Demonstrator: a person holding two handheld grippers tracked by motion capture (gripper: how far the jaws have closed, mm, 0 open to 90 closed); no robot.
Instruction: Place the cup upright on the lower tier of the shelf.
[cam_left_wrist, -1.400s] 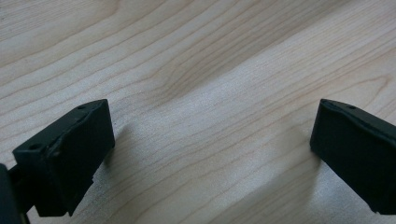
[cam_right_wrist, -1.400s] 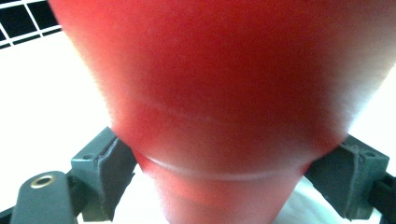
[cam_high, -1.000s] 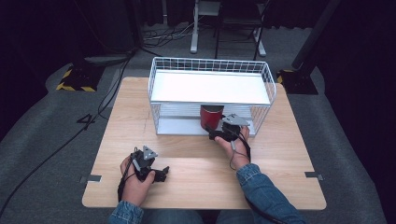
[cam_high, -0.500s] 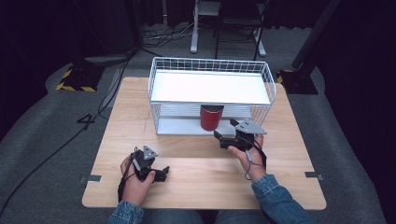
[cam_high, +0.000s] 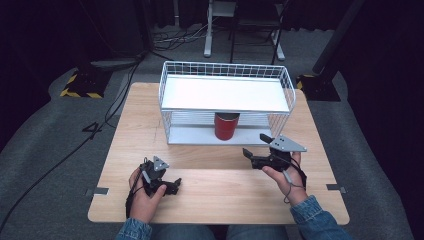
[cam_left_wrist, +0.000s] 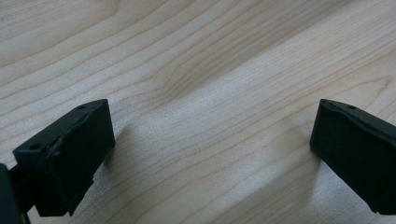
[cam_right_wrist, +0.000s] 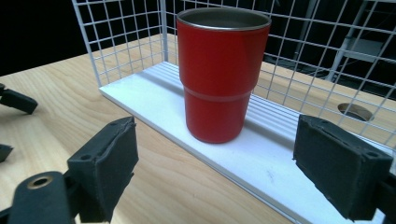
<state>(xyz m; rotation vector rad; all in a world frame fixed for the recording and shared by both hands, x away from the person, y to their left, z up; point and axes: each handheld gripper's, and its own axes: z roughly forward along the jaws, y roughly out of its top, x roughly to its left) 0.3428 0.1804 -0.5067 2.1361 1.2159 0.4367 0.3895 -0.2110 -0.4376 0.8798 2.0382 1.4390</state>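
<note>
A red metal cup (cam_high: 226, 125) stands upright on the lower shelf of a white wire rack (cam_high: 227, 94), near that shelf's front edge. My right gripper (cam_high: 256, 144) hovers over the table just right of and in front of the cup, open and holding nothing. In the right gripper view the cup (cam_right_wrist: 219, 74) stands a short way beyond the gripper (cam_right_wrist: 223, 165), whose jaws are spread wide. My left gripper (cam_high: 174, 186) rests low at the front left of the table, open. In the left gripper view that gripper (cam_left_wrist: 210, 154) has bare wood between its jaws.
The wooden table (cam_high: 220, 195) has free room in front of the rack. The rack's upper shelf (cam_high: 225, 92) is bare and hangs over the cup. Wire mesh (cam_right_wrist: 130, 32) closes the rack's side and back. A hole (cam_right_wrist: 354, 111) shows in the tabletop behind the mesh.
My right gripper has drawn back from the cup, toward the person and to the right. The cup stays on the lower shelf. The left gripper has not moved.
</note>
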